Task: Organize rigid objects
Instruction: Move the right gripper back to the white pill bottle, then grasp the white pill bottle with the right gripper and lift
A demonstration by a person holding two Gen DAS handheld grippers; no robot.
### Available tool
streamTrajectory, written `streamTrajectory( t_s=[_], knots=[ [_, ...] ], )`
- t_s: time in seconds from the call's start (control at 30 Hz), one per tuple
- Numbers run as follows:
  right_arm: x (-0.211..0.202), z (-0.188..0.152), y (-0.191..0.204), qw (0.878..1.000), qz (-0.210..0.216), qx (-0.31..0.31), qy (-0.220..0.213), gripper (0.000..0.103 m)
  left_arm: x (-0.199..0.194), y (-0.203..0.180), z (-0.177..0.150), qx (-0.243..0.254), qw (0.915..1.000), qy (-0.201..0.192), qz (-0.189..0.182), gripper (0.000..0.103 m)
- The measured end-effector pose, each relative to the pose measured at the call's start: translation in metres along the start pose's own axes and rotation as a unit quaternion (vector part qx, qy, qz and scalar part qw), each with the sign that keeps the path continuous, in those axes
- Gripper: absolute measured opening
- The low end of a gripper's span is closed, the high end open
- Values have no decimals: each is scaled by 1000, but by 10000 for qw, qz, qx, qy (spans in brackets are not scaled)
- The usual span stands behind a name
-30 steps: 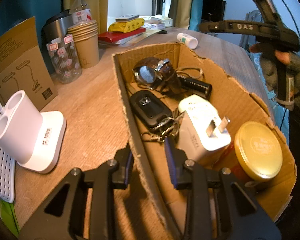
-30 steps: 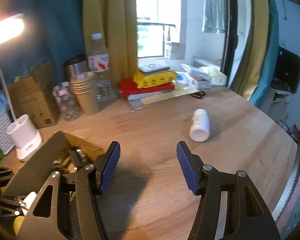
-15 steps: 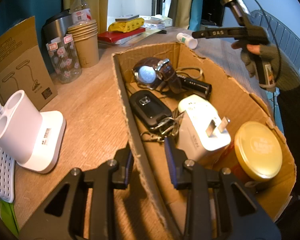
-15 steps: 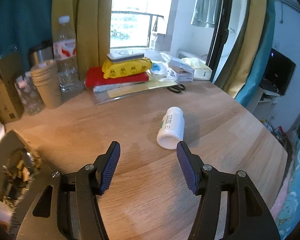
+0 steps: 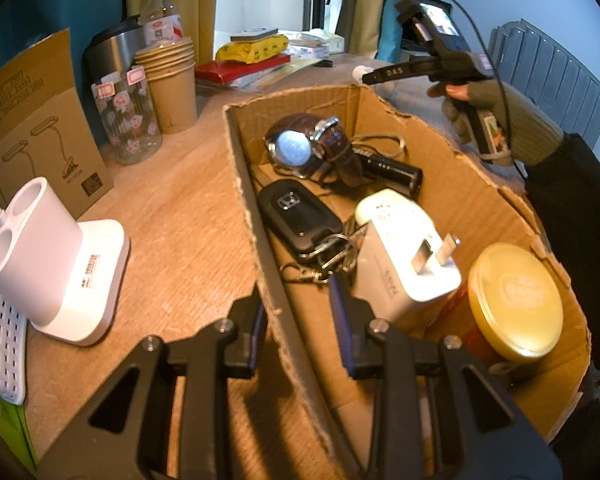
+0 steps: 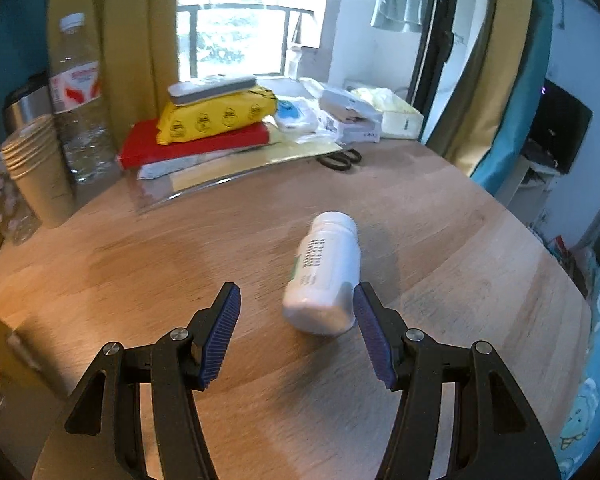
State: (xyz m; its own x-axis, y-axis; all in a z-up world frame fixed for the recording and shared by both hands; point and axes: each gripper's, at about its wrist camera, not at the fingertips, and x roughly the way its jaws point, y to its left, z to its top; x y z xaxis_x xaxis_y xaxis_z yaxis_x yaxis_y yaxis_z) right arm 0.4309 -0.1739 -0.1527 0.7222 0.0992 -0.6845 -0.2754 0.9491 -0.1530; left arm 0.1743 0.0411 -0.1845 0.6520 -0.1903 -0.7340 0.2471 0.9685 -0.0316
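Clenched on the side wall of the cardboard box [image 5: 252,208] at the left gripper [image 5: 298,312], one pad outside and one inside. Judged a steadying hold, to keep the light, ragged-edged box from sliding on the tabletop [image 6: 140,264] while things go in.

Spread about halfway at the right gripper [image 6: 296,296], gripping nothing. Angled down at the white bottle [image 6: 324,276], whose base sits between the jaws, close against the right pad and well clear of the left. Probably lined up off-centre, so needing a small shift to the right before closing across the body.

Lying on its side on bare wood in the open middle of the tabletop, cap toward the far edge, apart from everything else. Likely the next item for the box, being round and free to roll if nudged.

Already gathered inside the box: watch [image 5: 300,146] and black cylinder [image 5: 392,168] at the far end, car key [image 5: 296,214] with its ring against the held wall, white plug adapter [image 5: 404,248] beside it, gold-lidded tin [image 5: 516,300] at the near end.

Left standing along the far edge: paper cups [image 6: 36,168], water bottle [image 6: 80,108], red and yellow packs [image 6: 216,116], scissors [image 6: 340,158].
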Motion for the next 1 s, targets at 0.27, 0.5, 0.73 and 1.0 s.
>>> streamTrajectory(
  t_s=[0.27,0.5,0.73,1.0],
  knots=[
    [28,9,-9,9993,-237,7,276,62,0,-1,-1,-4,10000,0,-10,31],
    [44,15,-16,9989,-195,32,420,62,0,0,0,-4,10000,-1,-10,31],
    [52,15,-19,9986,-181,65,487,62,0,-1,0,-4,10000,-2,-9,31],
    [53,15,-22,9987,-9,119,495,45,0,0,0,-5,10000,-4,-14,31]
  ],
)
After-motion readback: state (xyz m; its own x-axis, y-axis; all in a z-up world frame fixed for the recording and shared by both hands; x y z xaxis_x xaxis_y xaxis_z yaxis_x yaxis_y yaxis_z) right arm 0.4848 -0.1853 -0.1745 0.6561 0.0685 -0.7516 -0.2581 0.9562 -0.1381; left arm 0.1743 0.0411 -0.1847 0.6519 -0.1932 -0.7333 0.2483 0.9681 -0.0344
